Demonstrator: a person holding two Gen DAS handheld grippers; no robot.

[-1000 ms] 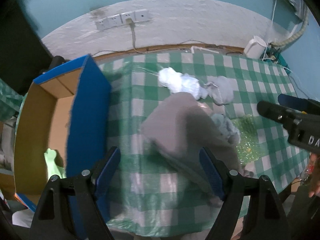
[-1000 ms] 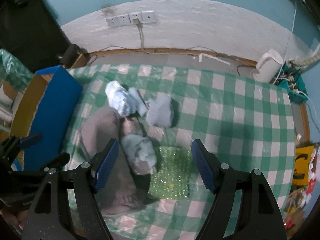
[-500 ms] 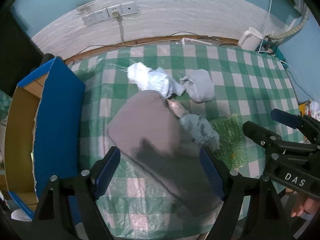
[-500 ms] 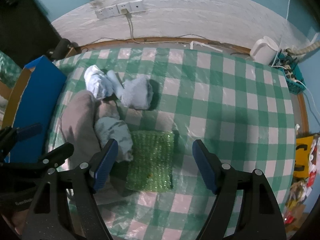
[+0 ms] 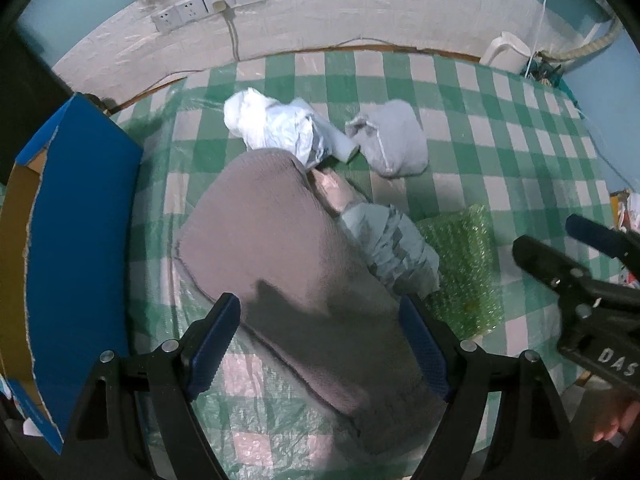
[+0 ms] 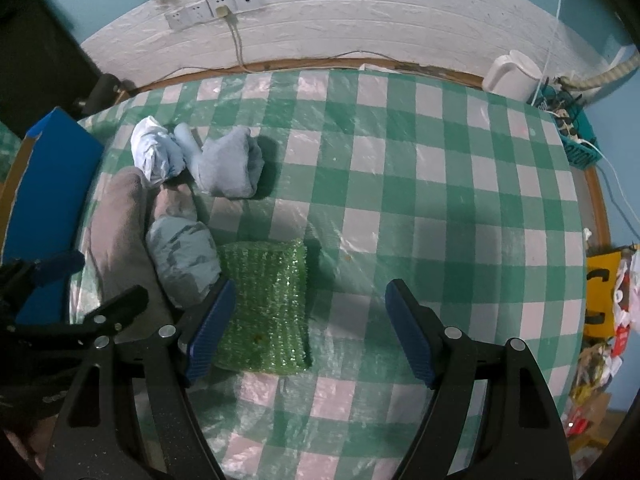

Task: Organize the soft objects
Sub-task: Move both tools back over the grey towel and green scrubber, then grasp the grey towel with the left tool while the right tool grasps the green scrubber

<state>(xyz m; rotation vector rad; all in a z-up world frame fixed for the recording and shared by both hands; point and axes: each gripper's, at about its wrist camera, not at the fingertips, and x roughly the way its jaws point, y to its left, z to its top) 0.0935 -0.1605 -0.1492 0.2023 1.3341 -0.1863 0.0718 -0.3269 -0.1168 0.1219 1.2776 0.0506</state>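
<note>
A large grey-brown cloth (image 5: 288, 264) lies on the green checked tablecloth (image 5: 480, 148). My left gripper (image 5: 320, 340) is open just above its near end, jaws on either side. Beside it lie a grey-blue bundle (image 5: 392, 252), a pink cloth (image 5: 336, 188), a white crumpled bundle (image 5: 276, 124), a light grey bundle (image 5: 396, 140) and a green bubble-wrap sheet (image 5: 464, 272). My right gripper (image 6: 308, 332) is open and empty, over the bubble wrap (image 6: 264, 300) and its right edge. The grey-brown cloth (image 6: 116, 232) shows at the left there.
A blue cardboard box (image 5: 76, 248) stands open at the table's left edge. A white kettle (image 6: 512, 76) and a teal basket of cables (image 6: 572, 132) sit at the far right. A wall socket strip (image 6: 212, 10) is behind the table.
Both grippers have swung right, away from the box. The left one now hangs over the grey-brown cloth. The right one has shifted from the grey-blue bundle to the bubble wrap. Both stayed open.
</note>
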